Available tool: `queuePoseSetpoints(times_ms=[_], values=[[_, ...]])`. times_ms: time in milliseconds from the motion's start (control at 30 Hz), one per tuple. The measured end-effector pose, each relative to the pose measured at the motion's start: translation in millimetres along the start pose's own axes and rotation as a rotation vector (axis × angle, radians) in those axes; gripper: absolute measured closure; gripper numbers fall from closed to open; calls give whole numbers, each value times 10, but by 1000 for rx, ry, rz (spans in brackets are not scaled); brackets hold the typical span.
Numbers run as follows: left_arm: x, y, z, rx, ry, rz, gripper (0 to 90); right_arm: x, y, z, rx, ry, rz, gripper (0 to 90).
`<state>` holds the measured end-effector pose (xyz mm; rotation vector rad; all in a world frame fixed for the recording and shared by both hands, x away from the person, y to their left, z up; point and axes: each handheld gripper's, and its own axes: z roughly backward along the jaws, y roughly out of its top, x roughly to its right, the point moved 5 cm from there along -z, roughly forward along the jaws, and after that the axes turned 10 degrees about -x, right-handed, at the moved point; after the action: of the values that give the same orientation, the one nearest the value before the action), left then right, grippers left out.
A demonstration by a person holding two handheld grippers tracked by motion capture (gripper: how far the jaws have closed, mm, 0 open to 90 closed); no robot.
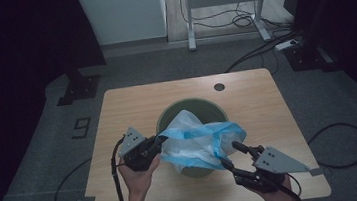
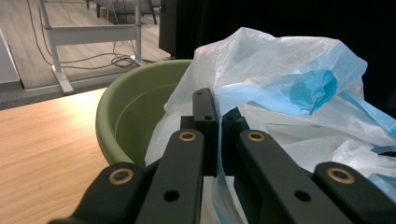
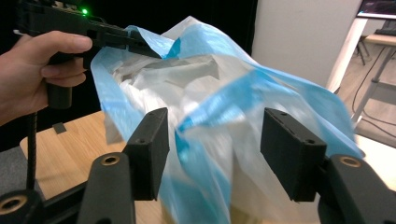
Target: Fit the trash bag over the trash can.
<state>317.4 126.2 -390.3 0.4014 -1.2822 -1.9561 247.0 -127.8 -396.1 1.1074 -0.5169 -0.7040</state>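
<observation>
I'm pinching the plastic bag (image 1: 198,141) with the left hand-held gripper (image 1: 159,140); right hand-held gripper (image 1: 232,156) is hanging released, so it's risking slipping off the green bin (image 1: 216,108).

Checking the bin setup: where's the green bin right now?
In the high view, the green bin stands mid-table, draped by the blue-and-white plastic bag, between both grippers.

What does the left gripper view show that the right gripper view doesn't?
The left gripper view alone shows the round green plastic bowl's hollow inside and the left gripper's black jaws shut on the bag's edge. The right gripper view alone shows the right gripper's jaws standing apart, not pressing the plastic, and the hand holding the other gripper. Both show the thin white and blue plastic bag and the wooden table.
</observation>
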Motion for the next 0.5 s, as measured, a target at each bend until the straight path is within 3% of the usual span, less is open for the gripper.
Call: queuePoseSetpoints(times_ms=[100, 200, 300, 500], values=[[-8, 10, 20, 11, 6, -2, 894, -32, 55, -180, -41, -10, -20, 433], [-29, 16, 53, 31, 13, 5, 894, -12, 53, -291, -65, -83, 17, 660], [-69, 9, 92, 49, 20, 16, 894, 50, 31, -285, -46, -116, 0, 816], [-182, -60, 170, 84, 14, 73, 895, 196, -86, -117, 2, -155, -44, 875]])
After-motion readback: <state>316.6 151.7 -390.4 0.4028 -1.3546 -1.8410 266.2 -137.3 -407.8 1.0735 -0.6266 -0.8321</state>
